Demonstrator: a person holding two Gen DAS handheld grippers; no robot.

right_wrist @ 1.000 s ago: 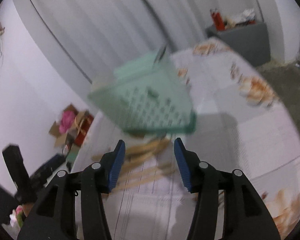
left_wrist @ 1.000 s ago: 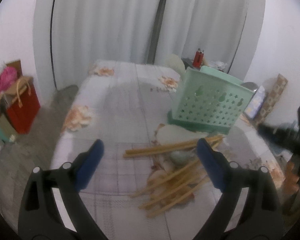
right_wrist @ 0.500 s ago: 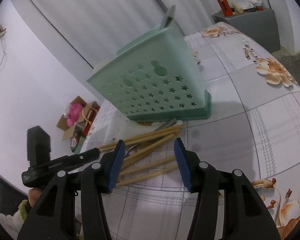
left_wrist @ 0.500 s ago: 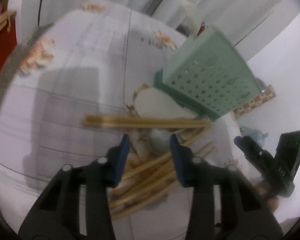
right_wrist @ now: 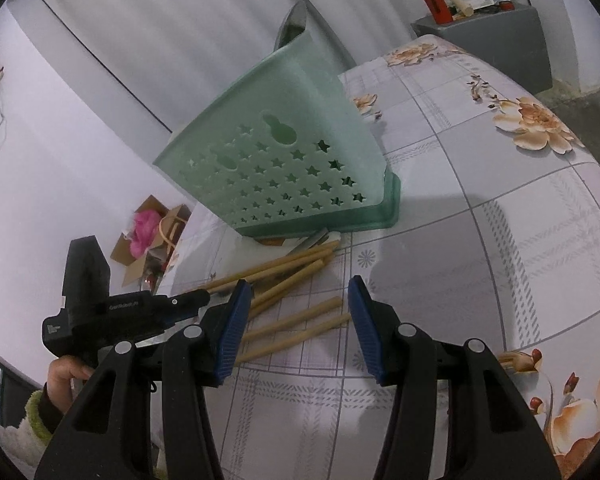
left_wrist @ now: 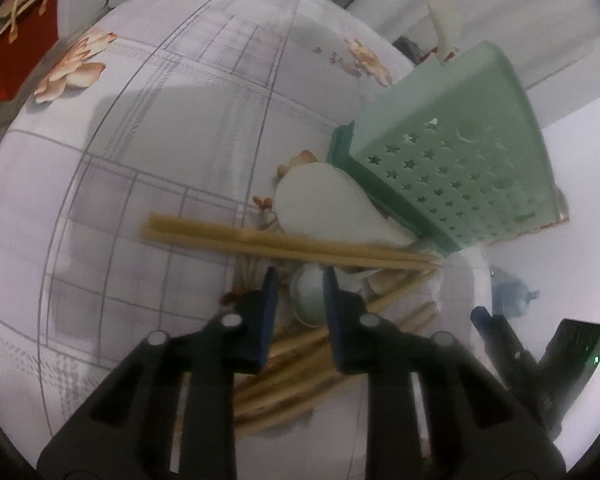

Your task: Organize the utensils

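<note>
Several wooden chopsticks (left_wrist: 284,246) lie in a loose pile on the flowered tablecloth, with a white rice paddle (left_wrist: 324,208) and a metal spoon (left_wrist: 306,300) among them. My left gripper (left_wrist: 300,274) points down over the spoon's bowl, which shows between its jaws as they close; a small gap remains at the left pad. The green star-pierced caddy (right_wrist: 284,160) stands just beyond the pile, with a metal utensil (right_wrist: 296,20) sticking out of it. My right gripper (right_wrist: 296,320) hovers open over the near chopsticks (right_wrist: 300,320), holding nothing. A hand (right_wrist: 64,372) holds the left gripper (right_wrist: 196,302).
The table (right_wrist: 500,240) runs on to the right of the caddy. A grey cabinet (right_wrist: 484,28) with a red bottle stands behind it. On the floor at the left are a red bag (left_wrist: 20,48) and a cardboard box (right_wrist: 148,232). The right gripper (left_wrist: 488,324) shows beside the pile.
My left gripper has dropped and tilted down onto the pile, and its jaws have narrowed from wide open to a small gap around the spoon. The right gripper has stayed open.
</note>
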